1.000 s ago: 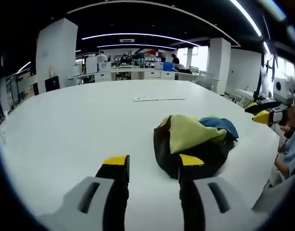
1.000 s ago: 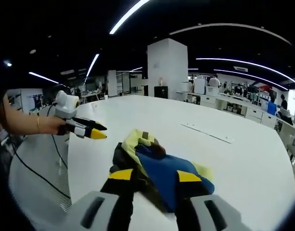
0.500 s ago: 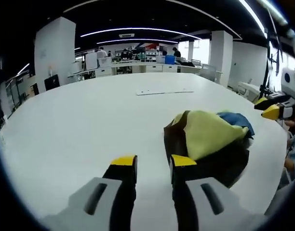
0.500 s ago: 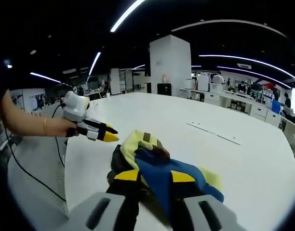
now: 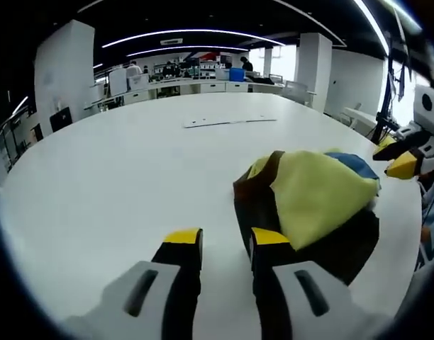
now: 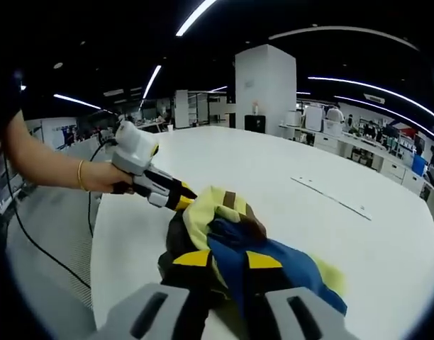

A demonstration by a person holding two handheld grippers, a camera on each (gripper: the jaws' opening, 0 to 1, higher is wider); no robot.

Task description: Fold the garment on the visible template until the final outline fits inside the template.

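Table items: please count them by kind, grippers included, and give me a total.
Garment, crumpled, in yellow, blue and dark brown: 1
Flat white strip lying further out on the table: 1
Grippers: 2, the left gripper and the right gripper
Total: 4

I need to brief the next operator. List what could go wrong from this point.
1. The garment is a crumpled heap of yellow, brown and blue layers; a pinch may catch several at once and drag the pile instead of opening it.
2. It lies near the table edge, so a pull that way could slide it off.
3. The left gripper and right gripper both sit close to the heap and might collide.
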